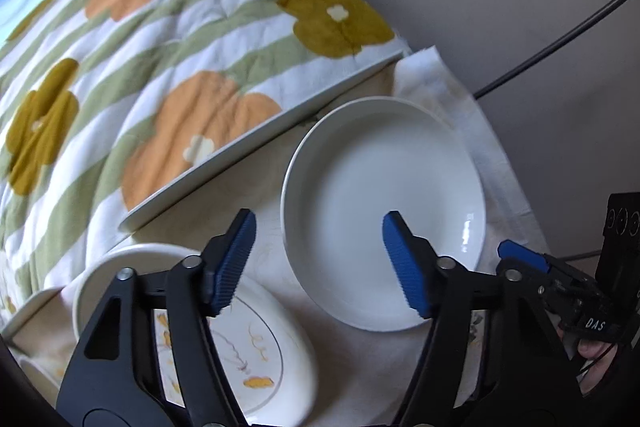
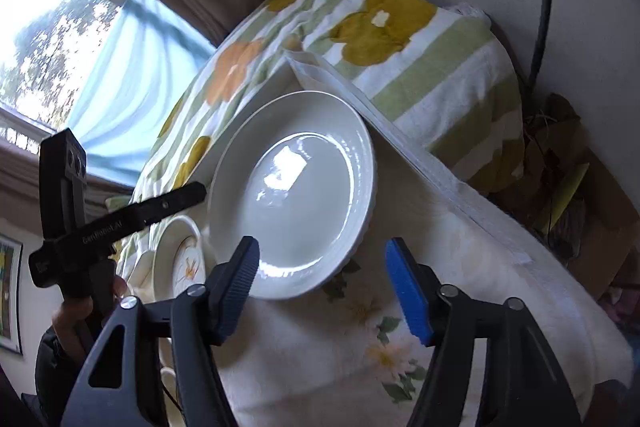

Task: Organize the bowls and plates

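Plain white round ceramic plate [image 1: 384, 211] dead ahead of left gripper [image 1: 320, 267], jaws released, empty; right gripper [image 2: 322, 287] likewise released (slightly right of plate).

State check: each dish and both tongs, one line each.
left tongs: open, holding nothing, above the near rim of the white plate.
right tongs: open, holding nothing, at the near edge of the white plate.
white plate: upright, bare, flat on the tablecloth.
floral plate: upright, bare, left of the white plate, partly hidden by the left tongs.
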`<state>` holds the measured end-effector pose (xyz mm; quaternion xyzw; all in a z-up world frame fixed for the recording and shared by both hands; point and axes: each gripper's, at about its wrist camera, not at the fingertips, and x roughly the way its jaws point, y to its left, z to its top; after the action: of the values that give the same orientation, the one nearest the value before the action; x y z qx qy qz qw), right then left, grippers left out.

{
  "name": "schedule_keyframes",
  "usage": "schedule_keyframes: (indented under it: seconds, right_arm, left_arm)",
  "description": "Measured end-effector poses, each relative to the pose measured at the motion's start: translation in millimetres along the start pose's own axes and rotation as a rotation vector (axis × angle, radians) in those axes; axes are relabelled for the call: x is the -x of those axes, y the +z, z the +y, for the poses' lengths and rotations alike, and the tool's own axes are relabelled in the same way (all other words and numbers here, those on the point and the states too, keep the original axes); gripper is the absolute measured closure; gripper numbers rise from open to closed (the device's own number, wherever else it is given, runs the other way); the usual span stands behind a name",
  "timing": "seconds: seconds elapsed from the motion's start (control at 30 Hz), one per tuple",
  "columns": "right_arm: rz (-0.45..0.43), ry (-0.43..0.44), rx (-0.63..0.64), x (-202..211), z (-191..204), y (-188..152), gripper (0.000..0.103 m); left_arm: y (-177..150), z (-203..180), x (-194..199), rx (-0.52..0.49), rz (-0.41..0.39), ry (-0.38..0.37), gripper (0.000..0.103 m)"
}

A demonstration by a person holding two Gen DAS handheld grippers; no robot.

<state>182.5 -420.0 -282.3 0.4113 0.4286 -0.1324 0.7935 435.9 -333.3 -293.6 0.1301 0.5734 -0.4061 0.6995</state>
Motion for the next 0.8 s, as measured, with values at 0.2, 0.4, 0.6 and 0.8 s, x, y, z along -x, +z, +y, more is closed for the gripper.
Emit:
schedule_keyframes:
  seconds: [0.2,0.4,0.6,0.8]
  right_arm:
    - [-0.032,-0.036,-0.038,-18.1,-2.2,1.0,0.054]
    - [-0.048,-0.066,-0.06,-27.6,-7.8,-1.0,0.07]
    - [-0.063,-0.089,-0.072,-34.0,-12.5,-3.3,0.08]
    - [-0.06,-0.087,-0.062,-40.3,-13.7,-2.0,0.086]
  left_arm:
    - [3.0,13.1,-24.7,-0.026,0.045,-0.039,0.056]
    - [7.1,18.3,-35.6,-0.036,0.058,-0.052,0.068]
    - [6.5,16.0,-42.7,-0.058,0.059,-0.035,0.08]
    - [5.1,8.7,-43.1,-0.097,0.043,0.006,0.081]
